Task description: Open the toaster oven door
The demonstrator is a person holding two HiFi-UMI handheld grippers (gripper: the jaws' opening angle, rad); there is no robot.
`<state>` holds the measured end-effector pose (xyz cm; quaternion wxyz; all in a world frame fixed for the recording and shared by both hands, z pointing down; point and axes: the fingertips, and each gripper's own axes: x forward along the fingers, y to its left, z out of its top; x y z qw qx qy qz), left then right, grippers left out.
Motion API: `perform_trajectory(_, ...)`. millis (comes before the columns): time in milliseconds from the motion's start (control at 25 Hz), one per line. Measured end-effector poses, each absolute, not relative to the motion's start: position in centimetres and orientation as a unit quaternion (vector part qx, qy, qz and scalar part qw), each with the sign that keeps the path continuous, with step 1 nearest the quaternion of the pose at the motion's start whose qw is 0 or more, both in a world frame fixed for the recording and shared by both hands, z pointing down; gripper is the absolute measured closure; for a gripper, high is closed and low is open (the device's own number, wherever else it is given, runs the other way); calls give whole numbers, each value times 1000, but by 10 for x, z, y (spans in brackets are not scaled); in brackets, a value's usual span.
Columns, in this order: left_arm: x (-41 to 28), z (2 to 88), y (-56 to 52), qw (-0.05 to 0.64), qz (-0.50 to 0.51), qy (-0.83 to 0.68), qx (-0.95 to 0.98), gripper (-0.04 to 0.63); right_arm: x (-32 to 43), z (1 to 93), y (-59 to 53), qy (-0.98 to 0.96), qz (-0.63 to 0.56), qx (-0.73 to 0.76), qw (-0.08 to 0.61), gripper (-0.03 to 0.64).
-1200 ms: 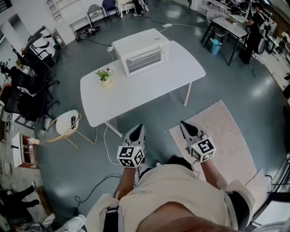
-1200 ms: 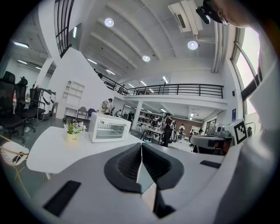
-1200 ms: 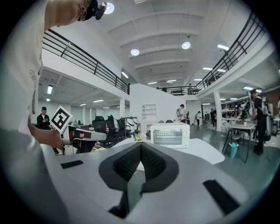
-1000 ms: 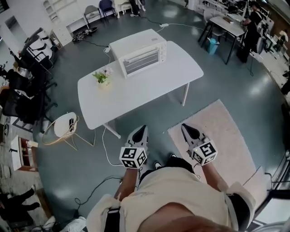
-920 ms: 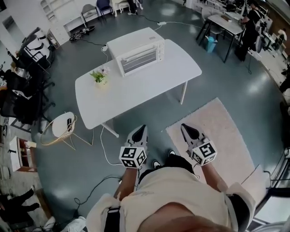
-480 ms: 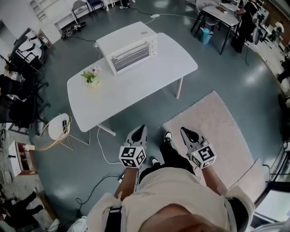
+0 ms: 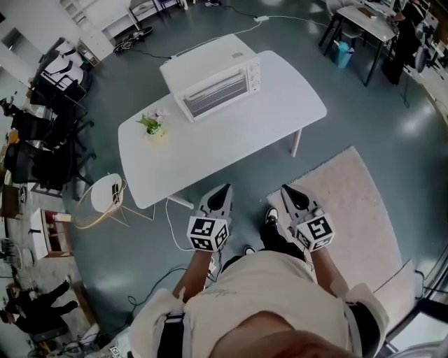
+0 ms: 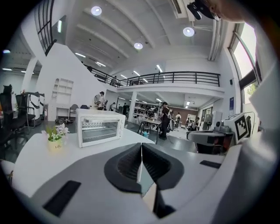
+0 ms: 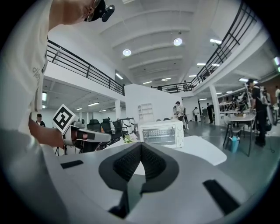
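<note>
A white toaster oven (image 7: 211,85) stands at the far side of a white table (image 7: 231,133), its glass door shut. It also shows as the toaster oven (image 8: 98,127) in the left gripper view and the toaster oven (image 9: 160,133) in the right gripper view. My left gripper (image 7: 225,189) and right gripper (image 7: 286,189) hover side by side over the floor, short of the table's near edge and well away from the oven. Both are shut with nothing between the jaws; the left gripper (image 8: 141,151) and right gripper (image 9: 141,151) each show their pads pressed together.
A small potted flower (image 7: 152,124) sits on the table left of the oven. A pale rug (image 7: 350,203) lies on the floor at the right. A round stool (image 7: 106,193) stands left of the table. Black chairs (image 7: 42,133) crowd the far left; another desk (image 7: 367,21) stands far right.
The person has stepped closer to the table and the view has shifted. Both grippers stay shut and held in front of the body.
</note>
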<state>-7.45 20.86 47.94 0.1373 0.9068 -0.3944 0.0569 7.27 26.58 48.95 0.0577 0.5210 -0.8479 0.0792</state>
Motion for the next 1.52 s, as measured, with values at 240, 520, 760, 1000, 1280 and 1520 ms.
perform_trajectory(240,-32,466,166,166,37,-384,907,575,102,497,210,-858,95,502,59,612)
perform_trajectory(520,-20,463,115,174,33,-428,886,575,136,496,142,-876,59,474,73,612)
perform_trajectory(760,-23,457,97,141,54,-455,878,575,153,514,119,-878,85,468,61,612)
perform_trajectory(1000,-24,471,77,154,66,-472,866,574,164,541,100,-878,108,461,70,612)
perform_trajectory(1280,-14,483,50,146,71,-466,870,575,170,549,82,-873,120,468,70,612)
perform_trajectory(1520,-17,468,9,137,48,-467,872,574,178,541,61,-868,109,478,72,612)
